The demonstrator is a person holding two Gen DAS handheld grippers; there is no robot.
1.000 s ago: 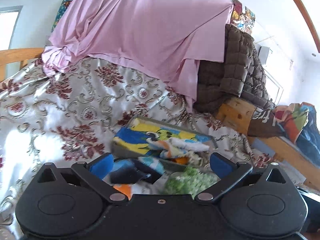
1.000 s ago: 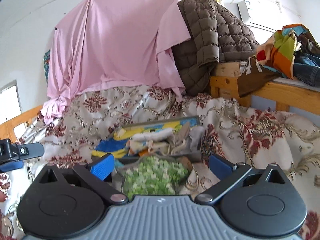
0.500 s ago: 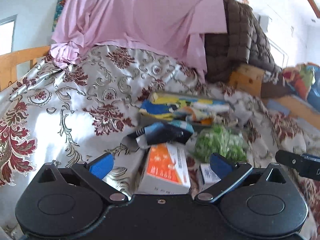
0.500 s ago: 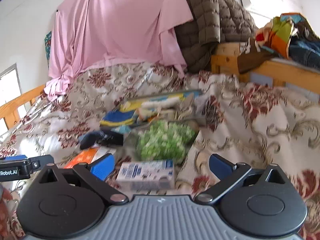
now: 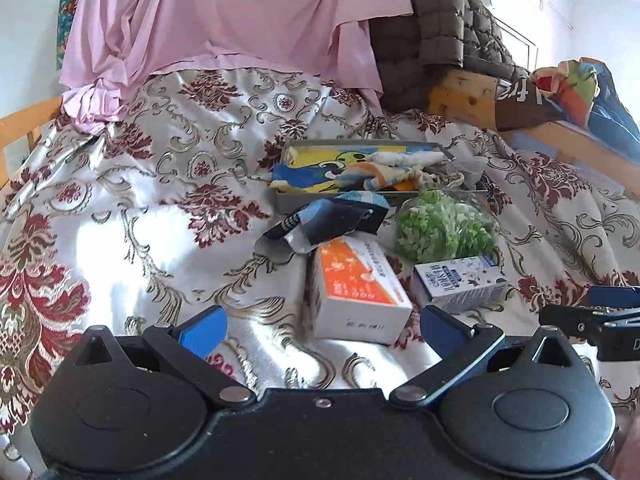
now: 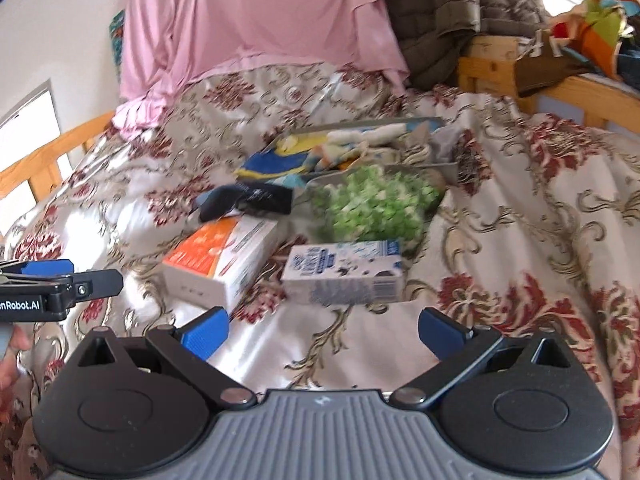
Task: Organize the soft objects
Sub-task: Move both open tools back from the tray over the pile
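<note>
On the bed [image 5: 132, 208], spread with a cream cover patterned in dark red flowers, a small heap of things lies a little right of centre. Farthest off sits a shallow grey tray [image 5: 280, 200] holding a blue and yellow cloth [image 5: 316, 168] and some pale, bunched-up fabrics [image 5: 400, 160] beside it. Touching the near edge of the tray, a dark sock with a blue cuff [image 5: 332, 220] lies crumpled on the cover. Just right of the sock rests a green and white fluffy bundle [image 5: 440, 228], its far side against the tray. Nearer than the sock stands an orange and white carton [image 5: 356, 284], and to the right of it, close but apart, a small blue and white box [image 5: 456, 284] lies just in front of the green bundle.

Both grippers hover near the viewer, above the cover and well short of the heap. The left gripper [image 5: 322, 328] has its blue pads spread wide with nothing between them, the orange carton straight ahead. The right gripper [image 6: 322, 330] is likewise spread wide and empty, facing the small blue and white box [image 6: 344, 276]; its view is somewhat blurred.

Far behind, a pink sheet [image 5: 240, 16] hangs down to the bed, with a brown quilted blanket [image 5: 440, 32] draped to its right.
</note>
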